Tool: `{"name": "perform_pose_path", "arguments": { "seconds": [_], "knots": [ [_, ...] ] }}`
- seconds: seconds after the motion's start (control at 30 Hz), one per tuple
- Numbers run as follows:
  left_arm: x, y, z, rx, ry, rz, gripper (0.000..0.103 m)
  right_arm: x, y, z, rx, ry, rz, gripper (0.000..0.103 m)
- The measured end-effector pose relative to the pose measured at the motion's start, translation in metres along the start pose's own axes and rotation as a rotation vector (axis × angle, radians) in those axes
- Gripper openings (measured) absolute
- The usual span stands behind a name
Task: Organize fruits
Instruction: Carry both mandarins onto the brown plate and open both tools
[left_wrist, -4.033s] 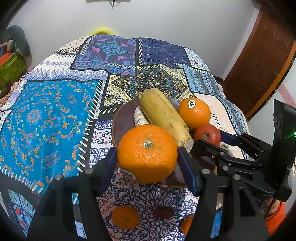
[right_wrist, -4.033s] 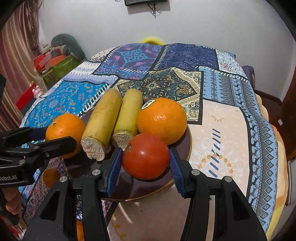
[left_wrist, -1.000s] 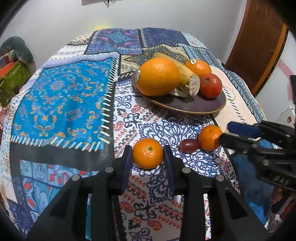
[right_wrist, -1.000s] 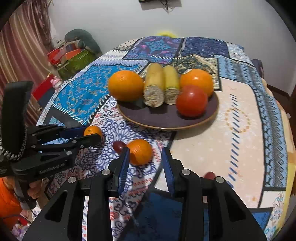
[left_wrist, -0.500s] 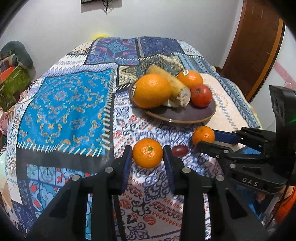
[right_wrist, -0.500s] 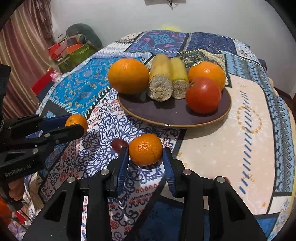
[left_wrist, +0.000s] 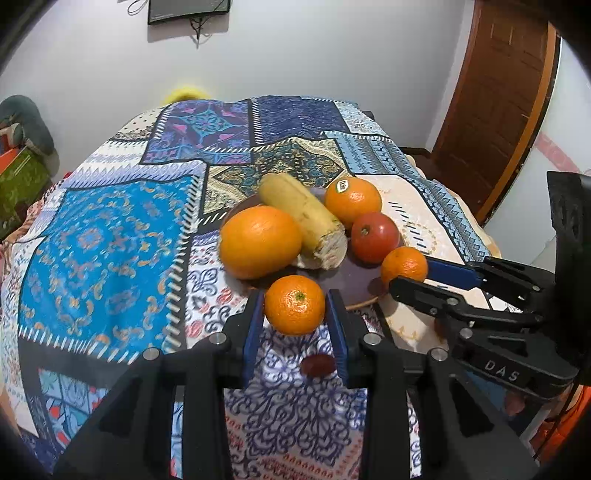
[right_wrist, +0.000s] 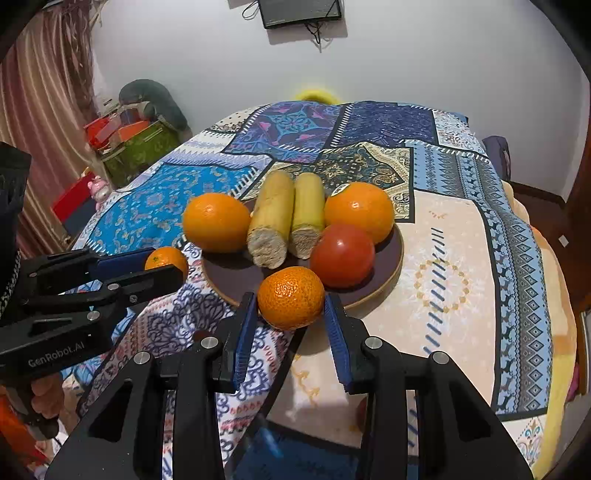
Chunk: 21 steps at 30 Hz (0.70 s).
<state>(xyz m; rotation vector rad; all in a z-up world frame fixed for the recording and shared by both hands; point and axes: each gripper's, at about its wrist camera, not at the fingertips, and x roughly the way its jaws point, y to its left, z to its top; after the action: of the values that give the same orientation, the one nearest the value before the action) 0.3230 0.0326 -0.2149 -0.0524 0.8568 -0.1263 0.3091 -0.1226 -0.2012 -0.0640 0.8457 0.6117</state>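
Gripping a mandarin (left_wrist: 294, 305) and another mandarin (right_wrist: 291, 297), left gripper (left_wrist: 294, 325) and right gripper (right_wrist: 291, 325) near the plate (right_wrist: 384, 280) (four fruits and two corn cobs aboard), a dark fruit (left_wrist: 317, 365) left.

A small dark fruit (left_wrist: 317, 364) lay half behind the left tongs' pad (left_wrist: 338, 332), perhaps a plum. The plate (right_wrist: 388, 273) was mostly covered by fruit, and a reddish thing (right_wrist: 361, 410) peeked from behind the right tongs.
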Motion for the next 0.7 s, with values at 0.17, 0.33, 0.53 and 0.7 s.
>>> {"name": "perform_pose_path", "arguments": {
  "seconds": [0.17,0.33,0.53,0.7],
  "knots": [
    [0.014,-0.006,0.004,0.008,0.015,-0.013,0.034,0.012,-0.002,0.002,-0.005,0.014,-0.002,0.034],
    [0.026,-0.006,0.005,0.009,0.033,-0.008,0.034,0.015,-0.002,0.002,-0.02,0.015,-0.001,0.034],
    [0.031,-0.007,0.006,0.009,0.038,-0.001,0.034,0.016,-0.006,0.0,0.0,0.009,0.014,0.034],
    [0.028,-0.011,0.005,0.021,0.045,0.013,0.034,0.015,-0.006,0.001,-0.005,0.017,0.006,0.034]
  ]
}}
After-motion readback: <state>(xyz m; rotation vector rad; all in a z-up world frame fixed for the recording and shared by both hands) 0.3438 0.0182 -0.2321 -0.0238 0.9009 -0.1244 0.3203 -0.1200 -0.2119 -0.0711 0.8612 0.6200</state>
